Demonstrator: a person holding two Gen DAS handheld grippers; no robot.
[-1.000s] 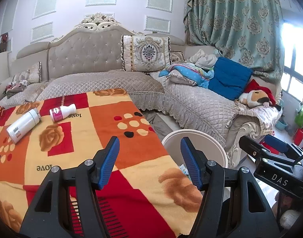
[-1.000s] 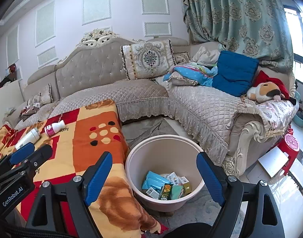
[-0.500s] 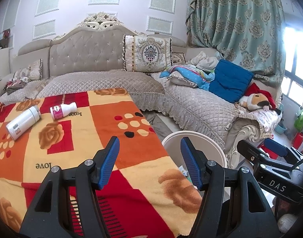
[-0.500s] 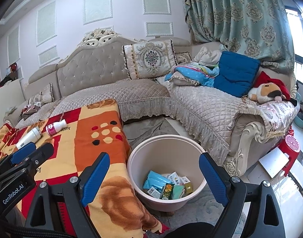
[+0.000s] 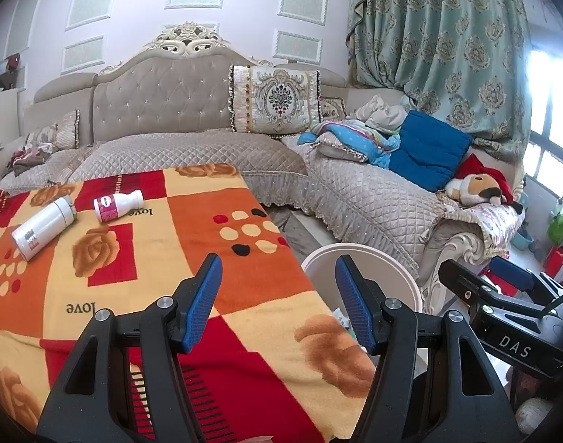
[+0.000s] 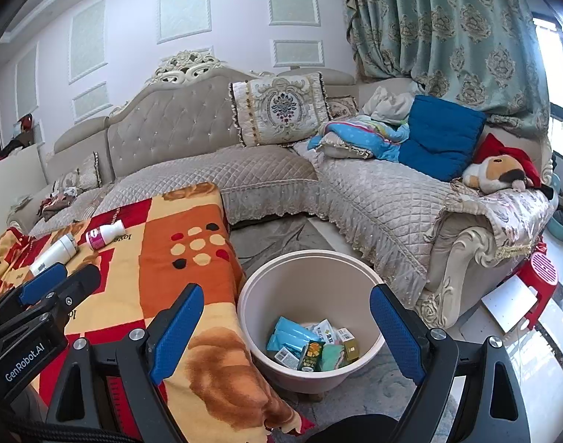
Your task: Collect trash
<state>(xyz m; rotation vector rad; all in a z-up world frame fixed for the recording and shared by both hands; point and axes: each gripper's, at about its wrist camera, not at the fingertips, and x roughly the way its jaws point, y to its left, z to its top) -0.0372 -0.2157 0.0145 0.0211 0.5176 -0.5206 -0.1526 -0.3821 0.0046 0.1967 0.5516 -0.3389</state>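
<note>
A white bottle [image 5: 43, 227] and a smaller bottle with a pink label [image 5: 117, 205] lie on their sides at the far left of the table's patterned blanket [image 5: 193, 229]; both also show in the right wrist view, the white one [image 6: 54, 253] and the pink-labelled one [image 6: 104, 235]. A beige bin [image 6: 311, 284] stands on the floor beside the table, with several cartons and packets [image 6: 311, 343] inside. My left gripper [image 5: 277, 284] is open and empty over the blanket's near right part. My right gripper [image 6: 285, 317] is open and empty above the bin.
A beige corner sofa [image 5: 355, 192] wraps the back and right, with cushions, a blue pillow [image 5: 427, 153] and a plush toy [image 5: 473, 186]. A red stool [image 6: 539, 277] and a white sheet [image 6: 506, 301] are on the floor at the right.
Both grippers have drifted slightly; the view shifts a little. Both stay open and empty, and the bottles have not moved.
</note>
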